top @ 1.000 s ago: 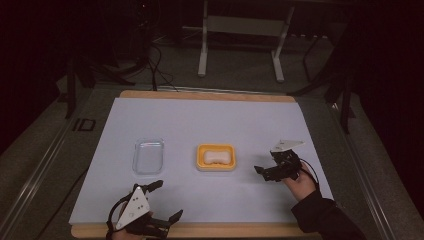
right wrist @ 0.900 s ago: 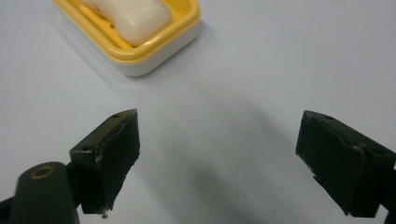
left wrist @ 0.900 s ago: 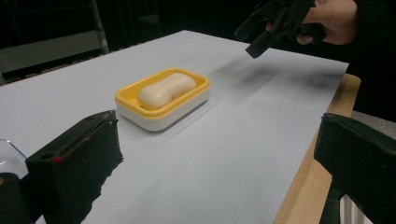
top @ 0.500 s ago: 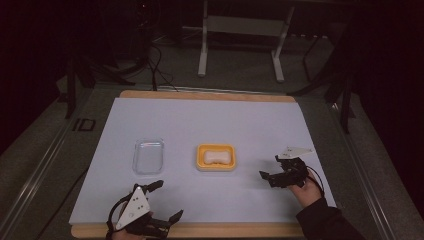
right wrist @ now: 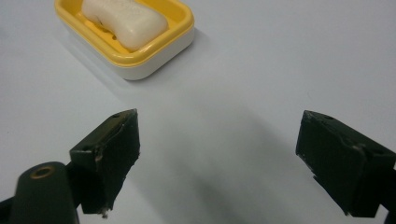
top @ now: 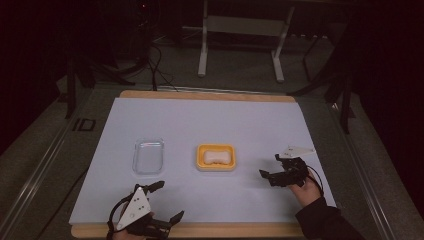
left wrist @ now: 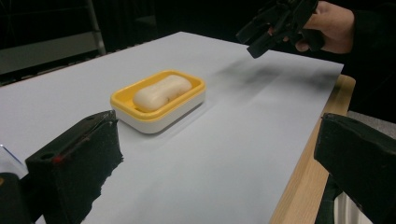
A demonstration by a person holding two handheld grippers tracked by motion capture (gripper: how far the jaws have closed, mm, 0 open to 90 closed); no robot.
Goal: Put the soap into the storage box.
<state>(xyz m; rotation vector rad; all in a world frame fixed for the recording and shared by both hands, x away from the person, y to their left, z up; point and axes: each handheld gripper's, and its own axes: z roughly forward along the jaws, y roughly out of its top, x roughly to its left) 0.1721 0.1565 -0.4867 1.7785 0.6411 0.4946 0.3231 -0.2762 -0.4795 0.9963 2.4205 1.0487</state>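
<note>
A yellow soap dish holding a white soap bar sits mid-table on the white mat. My right gripper hovers to its right, open and empty, jaws pointing at the dish. In the right gripper view the dish and soap lie ahead at upper left of my right gripper. My left gripper stands open and empty at the near edge. The left gripper view shows the dish and soap beyond my left gripper, with the right gripper farther off.
A clear plastic tray lies left of the dish. The white mat covers a wooden tabletop whose edge shows at the near side. Metal stand legs rise behind the table in a dark room.
My right gripper has drifted slightly toward the near edge, away from the dish. The left gripper has not moved.
</note>
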